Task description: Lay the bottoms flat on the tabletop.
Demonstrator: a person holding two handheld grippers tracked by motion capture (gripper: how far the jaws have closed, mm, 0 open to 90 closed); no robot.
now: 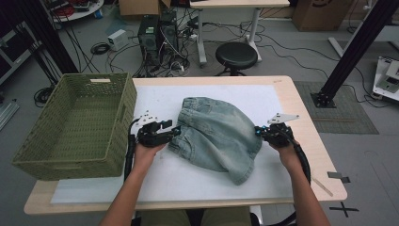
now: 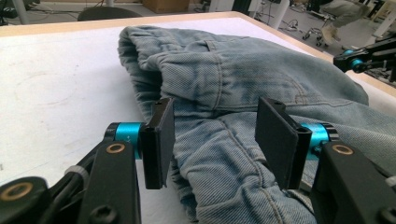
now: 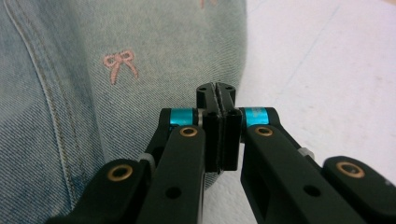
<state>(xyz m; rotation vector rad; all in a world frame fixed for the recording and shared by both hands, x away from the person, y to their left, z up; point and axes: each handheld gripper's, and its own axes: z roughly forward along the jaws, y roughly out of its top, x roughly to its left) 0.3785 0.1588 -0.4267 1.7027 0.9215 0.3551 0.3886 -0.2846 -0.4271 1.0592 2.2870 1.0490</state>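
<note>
a pair of denim shorts (image 1: 217, 134) is spread near the middle of the white mat (image 1: 155, 101) that covers the table (image 1: 306, 113), with the waistband toward the far side and one leg trailing toward the near edge. the left gripper (image 1: 175, 129) is held at the shorts' left edge; in the left gripper view its jaws stand apart, a fold of denim (image 2: 219, 140) is seen between them, and the pads are not pressed on it. the right gripper (image 1: 257, 132) is set at the shorts' right edge; in the right gripper view its jaws are pressed flat together, and whether cloth is pinched between them cannot be told; a pink bow (image 3: 120, 64) is stitched on the denim just beside them.

a green basket (image 1: 77, 127) is stood at the left, overhanging the table's left edge, just beside the left hand. bare mat is left to the right of the shorts, along the near edge, and in a strip on the far side. little room is left between basket and shorts.
</note>
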